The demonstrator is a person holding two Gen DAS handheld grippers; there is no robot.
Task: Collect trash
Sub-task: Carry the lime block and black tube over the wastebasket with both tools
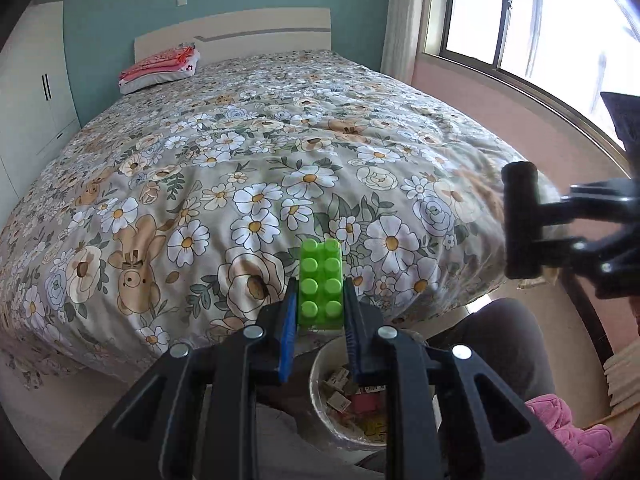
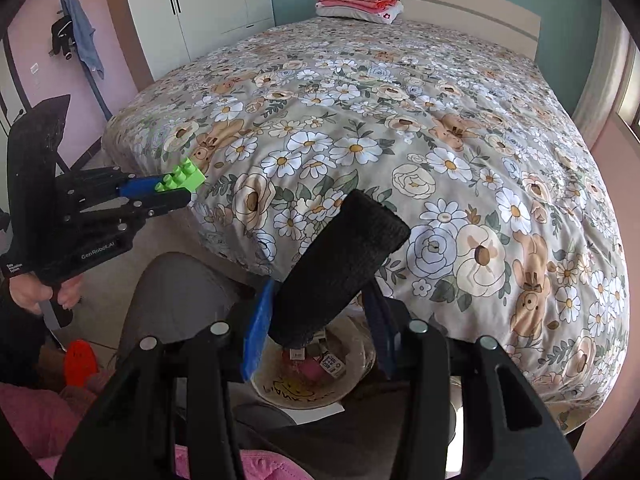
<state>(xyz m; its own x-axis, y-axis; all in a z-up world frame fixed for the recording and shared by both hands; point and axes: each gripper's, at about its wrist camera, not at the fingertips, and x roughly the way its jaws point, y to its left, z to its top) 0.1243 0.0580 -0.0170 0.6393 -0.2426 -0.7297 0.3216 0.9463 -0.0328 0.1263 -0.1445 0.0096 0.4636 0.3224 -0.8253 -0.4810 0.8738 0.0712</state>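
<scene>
My left gripper (image 1: 320, 304) is shut on a green toy brick (image 1: 321, 282), held above the near edge of the bed; the brick also shows in the right wrist view (image 2: 182, 178). My right gripper (image 2: 320, 320) is shut on a black cylinder (image 2: 340, 268), which also shows at the right of the left wrist view (image 1: 520, 220). A white trash bucket (image 1: 320, 376) holding paper scraps and wrappers stands on the floor below both grippers, and it shows under the cylinder in the right wrist view (image 2: 360, 376).
A bed with a floral cover (image 1: 260, 152) fills the view ahead, with folded pink cloth (image 1: 160, 66) on a pillow by the headboard. A window (image 1: 520, 20) is at the right. White wardrobes (image 2: 200, 8) stand at the left. Pink fabric (image 1: 568, 428) lies by the floor.
</scene>
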